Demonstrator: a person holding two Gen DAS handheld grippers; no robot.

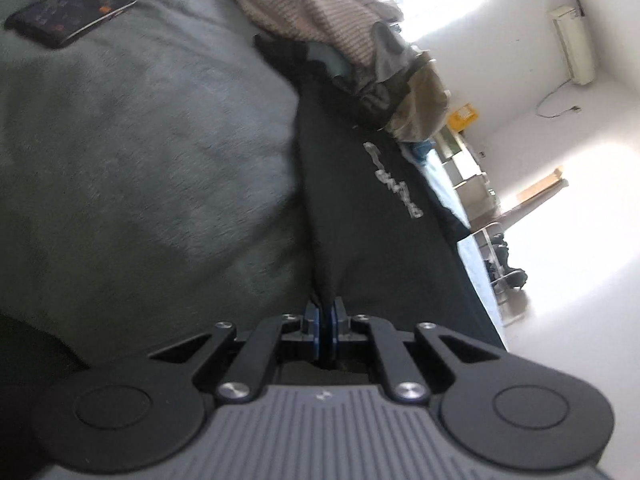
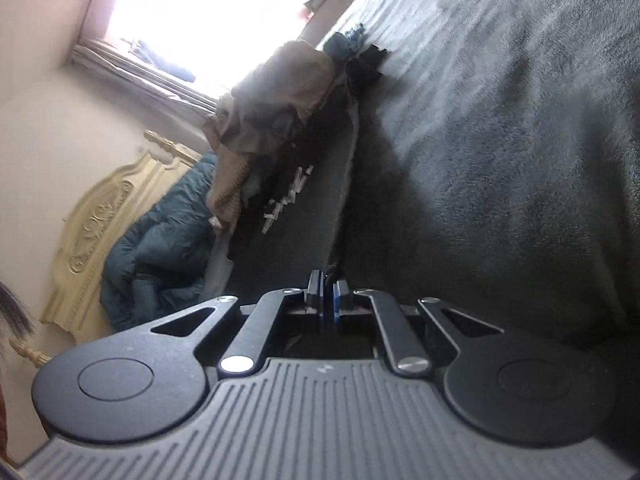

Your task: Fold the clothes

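One black garment [image 1: 372, 216] with white lettering lies stretched across the grey blanket [image 1: 140, 168], both grippers pinching its near edge: left gripper [image 1: 325, 312] and right gripper [image 2: 328, 286], jaws nearly closed on cloth. Beyond it sits one heap of clothes [image 1: 320, 20]; far left, one phone [image 1: 68, 12].

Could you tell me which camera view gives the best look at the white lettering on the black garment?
The left wrist view: the white lettering lies fairly open across the black garment, though blurred. In the right wrist view the lettering is foreshortened, partly beside the pile of clothes, and harder to make out.
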